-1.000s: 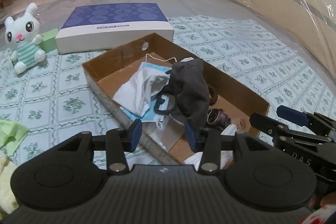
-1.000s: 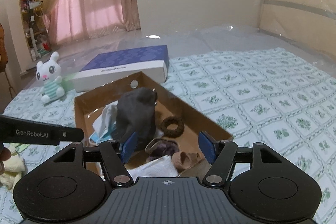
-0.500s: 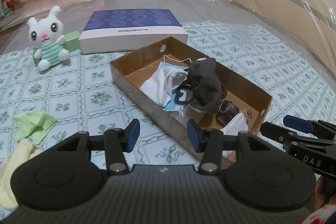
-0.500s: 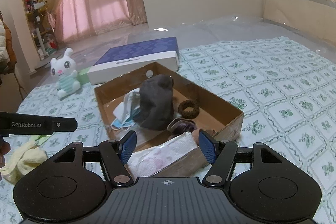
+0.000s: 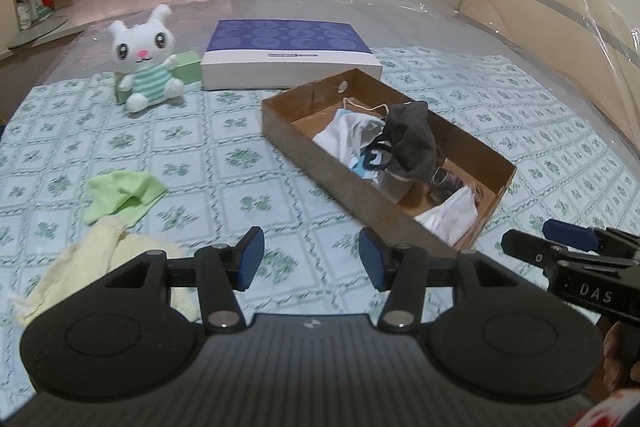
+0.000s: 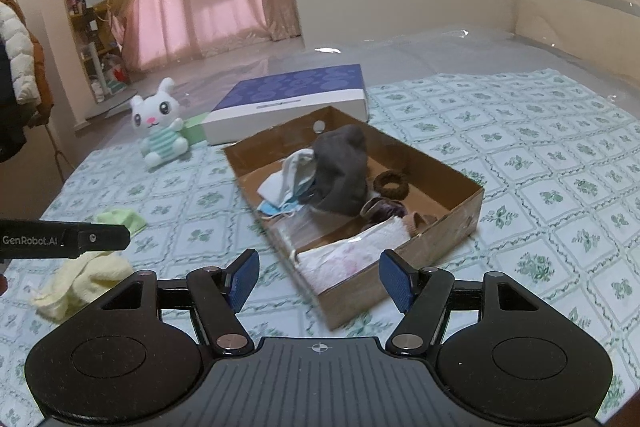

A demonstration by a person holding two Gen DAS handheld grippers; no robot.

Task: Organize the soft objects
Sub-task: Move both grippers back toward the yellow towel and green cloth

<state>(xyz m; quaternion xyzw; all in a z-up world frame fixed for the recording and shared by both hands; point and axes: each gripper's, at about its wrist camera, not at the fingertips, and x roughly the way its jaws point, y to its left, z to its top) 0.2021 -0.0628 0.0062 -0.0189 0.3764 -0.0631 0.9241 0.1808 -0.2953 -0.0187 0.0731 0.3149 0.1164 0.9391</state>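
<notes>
From the left wrist view, the left gripper (image 5: 311, 263) hangs above the patterned bedspread (image 5: 224, 155) with its blue pads spread apart and nothing between them; the cardboard box (image 5: 340, 183) lies ahead and to the right, already stocked with a grey cloth (image 5: 414, 143), face masks (image 5: 352, 137) and a white folded cloth (image 5: 452, 217) at its near end, so it reads as the collecting place; a green cloth (image 5: 124, 193) and a yellow cloth (image 5: 88, 267) lie loose on the spread to the left, well apart from the box, probably the next things to gather; a plush rabbit (image 5: 146, 63) sits farther back beside a blue-topped flat box (image 5: 288, 53); the spread between gripper and loose cloths is bare, giving free room to swing left.

From the right wrist view, the right gripper (image 6: 320, 281) is likewise parted and empty, poised just short of the box's near corner; a brown hair scrunchie (image 6: 391, 183) shows inside near the right wall; the box's low walls leave the top open for dropping things in; the yellow cloth lies near the left gripper's finger; to the right the spread is open up to its edge.
</notes>
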